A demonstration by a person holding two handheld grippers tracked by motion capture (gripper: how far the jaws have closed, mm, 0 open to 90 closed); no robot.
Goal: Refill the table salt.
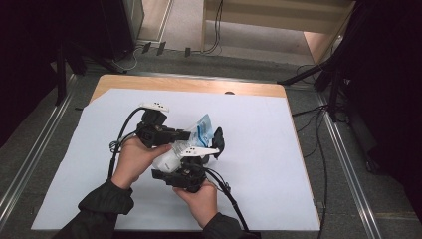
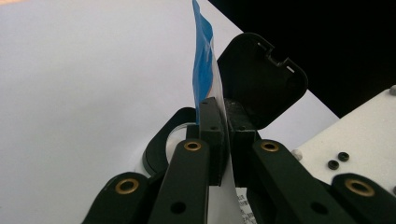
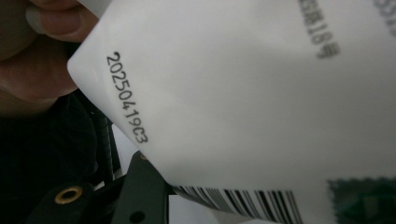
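High view gives me both grippers meeting over the middle of the white sheet (image 1: 259, 164) that covers the table, with a white-and-blue pouch (image 1: 199, 133) held between them, off the surface. Its long axis runs on a diagonal in that view, blue end up and to the right, white end down toward my left hand (image 1: 135, 160). My left gripper (image 1: 188, 135) comes in from the left, and its own view shows its jaws shut tight on the pouch's thin edge, the blue part (image 2: 204, 56) standing up past the tips. My right gripper (image 1: 217, 142) sits just below the pouch; its view shows the white printed face (image 3: 243, 93) with a barcode close in front, and I cannot tell whether those jaws press on it.
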